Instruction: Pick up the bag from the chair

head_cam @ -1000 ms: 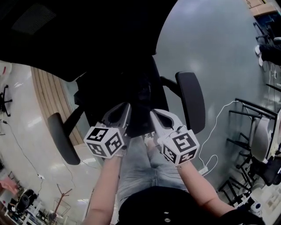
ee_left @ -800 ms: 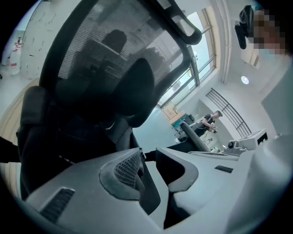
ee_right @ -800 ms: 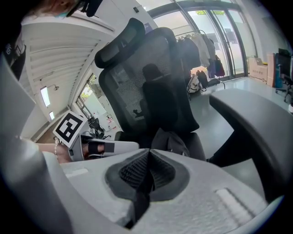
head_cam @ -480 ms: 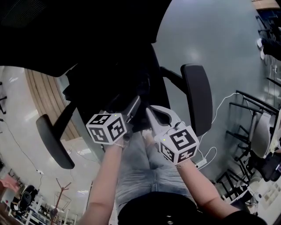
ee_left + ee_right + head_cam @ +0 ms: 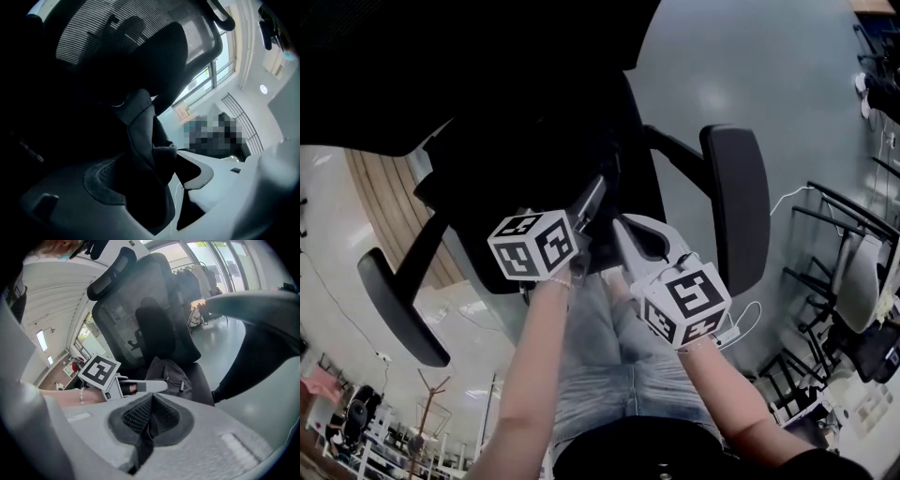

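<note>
The bag is dark fabric, seen in the right gripper view as a slumped black bundle (image 5: 171,373) with a cord on the seat of a black mesh office chair (image 5: 140,315). In the head view it is lost in the chair's dark seat (image 5: 534,159). My left gripper (image 5: 598,195) reaches over the seat's front edge. In the left gripper view its jaws (image 5: 157,176) are shut on a fold of the black bag fabric (image 5: 145,150). My right gripper (image 5: 621,232) sits just beside and below it, its ribbed pads (image 5: 151,413) pressed together, apart from the bag.
The chair's two armrests (image 5: 736,202) (image 5: 394,300) flank the grippers. The person's jeans-clad legs (image 5: 619,366) stand close to the seat. A white cable with a power strip (image 5: 736,328) lies on the grey floor, with black metal frames (image 5: 834,253) at the right.
The left gripper moved forward over the seat and its jaws closed on the bag fabric. The right gripper stayed nearly in place. The chair shifted in the view.
</note>
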### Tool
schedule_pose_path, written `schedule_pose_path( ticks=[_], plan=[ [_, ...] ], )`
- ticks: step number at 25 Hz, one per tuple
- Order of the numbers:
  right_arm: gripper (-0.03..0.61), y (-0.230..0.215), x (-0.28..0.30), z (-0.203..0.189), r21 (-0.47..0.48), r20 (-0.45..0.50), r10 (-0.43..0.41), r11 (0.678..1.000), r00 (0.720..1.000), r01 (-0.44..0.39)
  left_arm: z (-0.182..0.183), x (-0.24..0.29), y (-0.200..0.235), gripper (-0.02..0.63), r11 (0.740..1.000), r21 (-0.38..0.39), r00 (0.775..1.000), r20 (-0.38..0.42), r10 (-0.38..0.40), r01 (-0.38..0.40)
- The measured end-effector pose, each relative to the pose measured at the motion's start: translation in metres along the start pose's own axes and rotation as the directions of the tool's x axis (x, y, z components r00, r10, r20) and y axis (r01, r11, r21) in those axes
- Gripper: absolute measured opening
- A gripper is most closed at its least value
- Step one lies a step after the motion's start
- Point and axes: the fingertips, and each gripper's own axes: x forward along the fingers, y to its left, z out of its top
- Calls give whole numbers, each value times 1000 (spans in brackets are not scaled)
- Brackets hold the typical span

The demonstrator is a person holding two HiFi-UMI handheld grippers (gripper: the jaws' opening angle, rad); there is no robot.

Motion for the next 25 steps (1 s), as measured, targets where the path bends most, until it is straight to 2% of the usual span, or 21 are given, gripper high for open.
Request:
schedule_pose_path(
  ticks=[5, 8, 11, 16, 21, 25],
  plan=[
    [-2, -4, 4, -1, 16, 31, 33, 999, 999, -33, -1, 21, 6, 308, 998, 50, 1000, -2, -29, 29],
    [-2, -3, 7, 2, 15, 53, 46, 999, 998, -47, -3, 25, 11, 209, 997, 58, 999, -13, -44, 45],
    [-2, -1, 5, 4, 4, 63, 40, 999, 997, -40, -2, 24, 7, 176, 997, 32, 997, -17, -76, 77],
    [-2, 9, -3, 6, -17, 64, 35, 999, 997, -34, 1, 10, 1, 102, 995, 48, 996, -12, -90, 90],
    [-2, 20, -23, 22, -66, 95, 50, 997, 994, -44, 14, -21, -6, 87, 992, 21, 991, 36, -126, 125],
    [-2, 29, -39, 35, -62, 129, 65, 996, 990, -57, 17, -43, -19, 89, 992, 52, 993, 31, -115, 114]
  ],
)
